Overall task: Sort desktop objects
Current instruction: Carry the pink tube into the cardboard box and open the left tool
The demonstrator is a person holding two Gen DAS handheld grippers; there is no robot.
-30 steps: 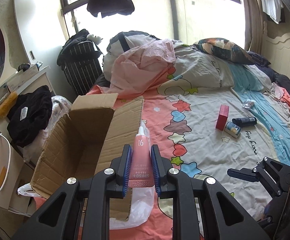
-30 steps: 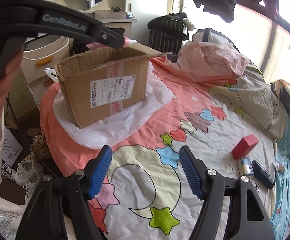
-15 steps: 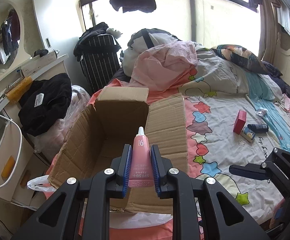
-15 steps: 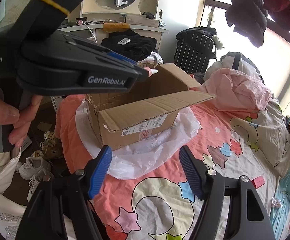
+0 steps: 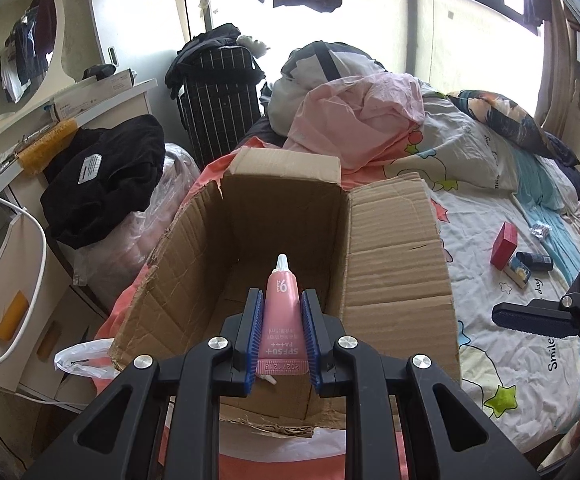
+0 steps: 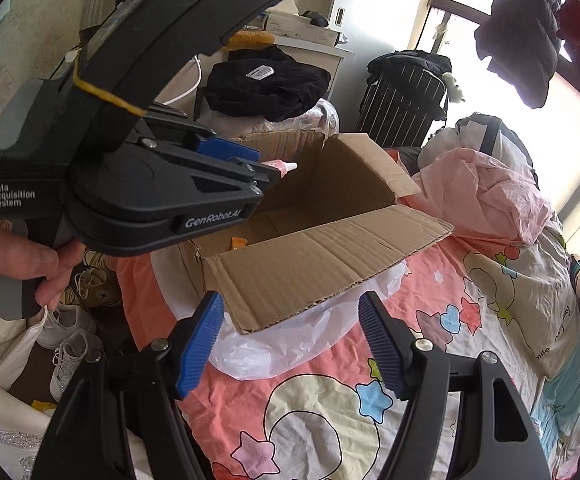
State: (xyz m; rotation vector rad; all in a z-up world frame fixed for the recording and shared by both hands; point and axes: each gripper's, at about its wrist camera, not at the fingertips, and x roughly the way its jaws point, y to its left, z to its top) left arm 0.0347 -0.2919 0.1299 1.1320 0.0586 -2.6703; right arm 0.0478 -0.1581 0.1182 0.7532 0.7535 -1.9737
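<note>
A pink tube (image 5: 280, 312) with a white cap sits between the blue pads of my left gripper (image 5: 280, 308), which is shut on it, cap pointing forward. The tube hangs over the mouth of an open cardboard box (image 5: 290, 232) on the bed. In the right wrist view the left gripper (image 6: 262, 168) reaches over the box (image 6: 314, 256) from the left, the tube's cap (image 6: 290, 166) sticking out. My right gripper (image 6: 290, 332) stands open, nothing between its pads, above the box's near flap and white plastic bag (image 6: 274, 344). A small orange item (image 6: 237, 242) lies inside the box.
A red box (image 5: 504, 246), a small can (image 5: 519, 272) and a dark bottle (image 5: 536, 260) lie on the patterned bedsheet (image 5: 490, 200) to the right. Pink bedding (image 5: 358, 120) is heaped behind the box. A white dresser (image 5: 14, 208) with black clothes (image 5: 106, 180) stands left. Shoes (image 6: 70, 344) lie on the floor.
My left gripper, still holding the tube, has moved from beside the box's right flap to over its open mouth. The right gripper has swung left, nearer the box, leaving the red box out of its view.
</note>
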